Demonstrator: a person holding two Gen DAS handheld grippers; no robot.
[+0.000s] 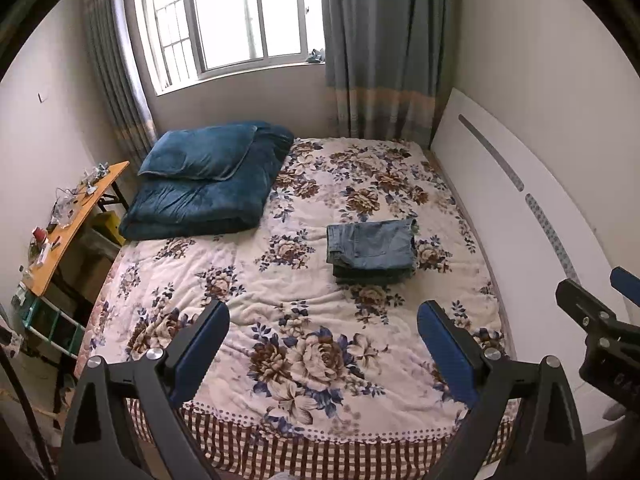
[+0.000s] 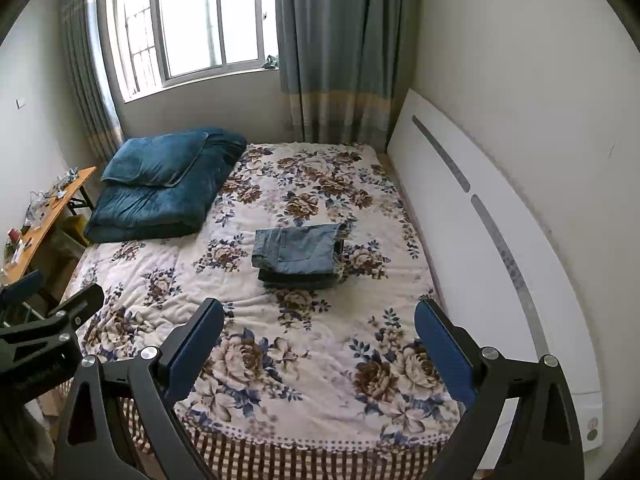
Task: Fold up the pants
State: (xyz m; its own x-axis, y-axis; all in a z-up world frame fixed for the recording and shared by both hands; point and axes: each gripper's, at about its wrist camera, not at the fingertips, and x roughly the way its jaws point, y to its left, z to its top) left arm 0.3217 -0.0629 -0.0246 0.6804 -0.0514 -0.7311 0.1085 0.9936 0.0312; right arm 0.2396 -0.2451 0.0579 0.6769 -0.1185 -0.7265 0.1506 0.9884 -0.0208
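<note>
Folded blue jeans (image 1: pixel 372 250) lie as a neat stack on the floral bedspread (image 1: pixel 304 300), right of the bed's middle; they also show in the right wrist view (image 2: pixel 298 256). My left gripper (image 1: pixel 323 316) is open and empty, held above the near part of the bed, well short of the jeans. My right gripper (image 2: pixel 319 314) is open and empty too, beside the left one. Each gripper shows at the edge of the other's view: the right one (image 1: pixel 600 320) and the left one (image 2: pixel 44 312).
A folded dark blue quilt with a pillow (image 1: pixel 208 184) lies at the bed's far left. A white headboard (image 1: pixel 520 208) runs along the right wall. A cluttered wooden side table (image 1: pixel 68 220) stands left of the bed. Window and curtains (image 1: pixel 380 48) stand behind.
</note>
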